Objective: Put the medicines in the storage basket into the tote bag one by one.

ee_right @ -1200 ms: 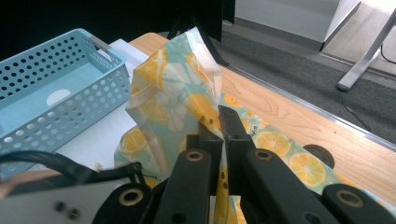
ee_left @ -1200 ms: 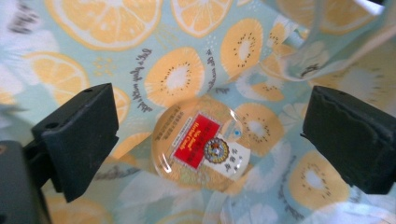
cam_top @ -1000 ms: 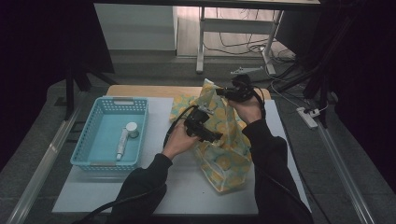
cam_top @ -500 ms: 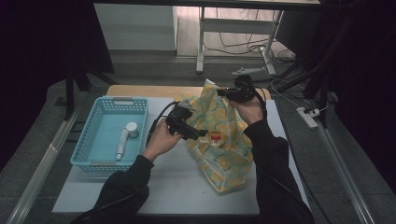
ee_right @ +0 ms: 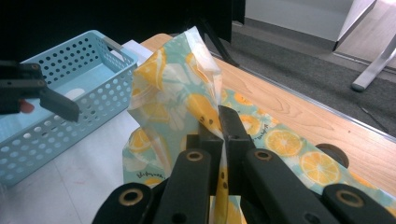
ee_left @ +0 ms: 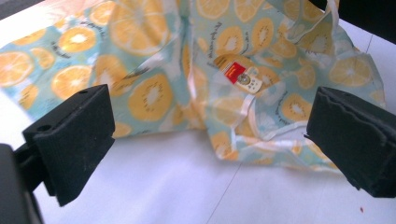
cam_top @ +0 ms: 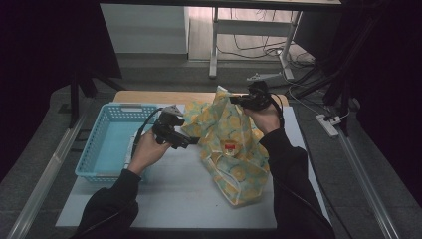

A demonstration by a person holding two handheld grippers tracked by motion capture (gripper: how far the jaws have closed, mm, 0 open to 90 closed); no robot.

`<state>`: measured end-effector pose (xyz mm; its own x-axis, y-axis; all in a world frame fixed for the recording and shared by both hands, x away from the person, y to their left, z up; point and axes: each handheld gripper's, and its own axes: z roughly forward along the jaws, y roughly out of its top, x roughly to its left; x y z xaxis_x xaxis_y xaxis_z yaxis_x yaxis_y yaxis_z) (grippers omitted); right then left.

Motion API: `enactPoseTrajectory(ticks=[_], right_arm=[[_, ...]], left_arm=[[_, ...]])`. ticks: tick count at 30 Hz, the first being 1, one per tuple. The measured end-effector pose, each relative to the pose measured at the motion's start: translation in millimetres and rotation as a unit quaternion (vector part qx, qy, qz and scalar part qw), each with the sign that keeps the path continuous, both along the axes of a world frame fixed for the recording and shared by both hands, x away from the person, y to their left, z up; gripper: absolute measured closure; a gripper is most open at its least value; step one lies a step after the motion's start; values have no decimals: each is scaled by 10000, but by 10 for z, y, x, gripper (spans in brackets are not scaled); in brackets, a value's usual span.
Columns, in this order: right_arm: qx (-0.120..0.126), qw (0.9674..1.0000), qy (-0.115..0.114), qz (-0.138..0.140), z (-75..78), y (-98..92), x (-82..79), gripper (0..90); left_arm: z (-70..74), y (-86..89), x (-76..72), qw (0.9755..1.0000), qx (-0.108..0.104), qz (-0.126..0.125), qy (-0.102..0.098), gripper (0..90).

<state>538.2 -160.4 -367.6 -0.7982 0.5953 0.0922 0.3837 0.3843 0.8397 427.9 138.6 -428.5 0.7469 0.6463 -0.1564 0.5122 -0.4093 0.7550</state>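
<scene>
Right gripper (cam_top: 238, 101), upper middle-right of the high view: jaws clenched on the top edge of the bag (cam_top: 229, 144), holding that edge lifted off the table (cam_top: 174, 194). Same pinch seen from the right gripper view (ee_right: 223, 122), centre of frame, with the thin printed film (ee_right: 175, 93) sandwiched between the two black pads and rising to a peak above them.

Left gripper (cam_top: 191, 143), left of centre in the high view: jaws released, nothing between them, tips just beside the left side of the bag. In the left gripper view, pads (ee_left: 77, 140) spread wide to the lower left and lower right of the frame, with bare white tabletop (ee_left: 163, 186) between them and the bag (ee_left: 187, 70) lying across the upper half, beyond the pads.

Bag patterned with orange slices on pale green, crumpled, its lower part resting on the table at centre-right of the high view. Small red and white item (ee_left: 243, 77) visible through the film in the upper middle of the left gripper view.

Blue basket (cam_top: 107, 144) at the left of the table, just behind the left hand (cam_top: 147, 152).
</scene>
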Motion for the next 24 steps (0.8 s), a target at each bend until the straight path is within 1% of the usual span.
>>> enactPoseTrajectory(ticks=[6,11,14,17,21,23,24], right_arm=[[9,10000,7,30,-10,-3,-18,899],[-1,10000,14,46,-15,-6,-31,900],[-2,10000,13,58,-20,-1,-36,900],[-6,10000,10,64,-25,1,-41,899],[-9,10000,1,69,-26,0,-46,900],[-17,10000,-3,68,-23,-1,-51,900],[-17,10000,-7,72,-23,-1,-52,899]], left_arm=[[11,302,-88,9995,116,270,-95,0],[27,615,-146,9978,54,659,-11,0],[31,786,-183,9961,86,873,38,0],[9,934,-216,9941,175,1070,91,0],[-44,1116,-263,9908,236,1324,158,3],[-80,1191,-282,9895,282,1409,178,4],[-111,1242,-294,9882,314,1482,205,4]])
